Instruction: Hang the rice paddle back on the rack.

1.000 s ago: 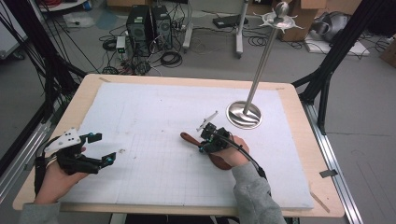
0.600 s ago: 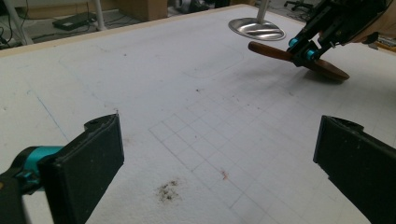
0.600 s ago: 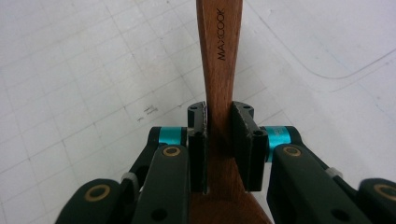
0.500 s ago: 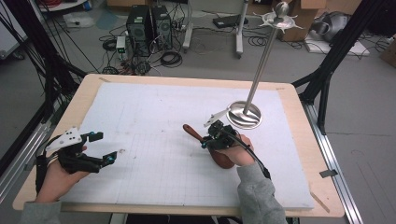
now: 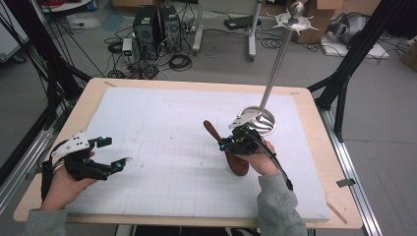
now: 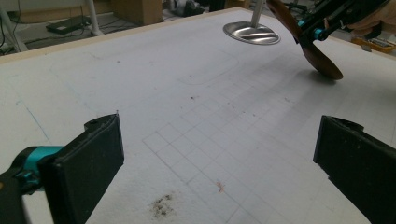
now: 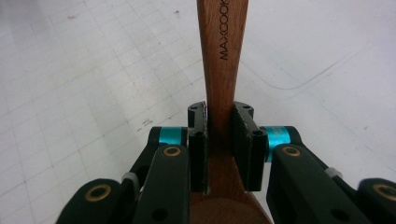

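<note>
A brown wooden spoon [image 5: 238, 166] marked MAXCOOK is held near its neck, right of the mat's middle. My right gripper [image 5: 234, 143] is shut on it. Its handle [image 5: 211, 129] points up and away to the left, and its bowl end hangs low by the hand. In the right gripper view the two pads [image 7: 244, 135] clamp the spoon [image 7: 220, 51] from both sides. My left gripper [image 5: 114, 153] rests at the mat's left front, open and holding nothing. The left gripper view shows its own jaws wide apart, with the spoon [image 6: 318, 57] and the right gripper [image 6: 327, 22] far off.
A shiny metal stand with a round base [image 5: 259, 121] and a tall pole [image 5: 277, 61] rises just behind the right gripper. A white gridded mat [image 5: 167, 123] covers the wooden tabletop [image 5: 314, 128]. Computers and cables lie on the floor beyond the table.
My right gripper has shifted slightly right toward the stand's base. The spoon's handle has swung up and away. The left gripper has hardly moved.
</note>
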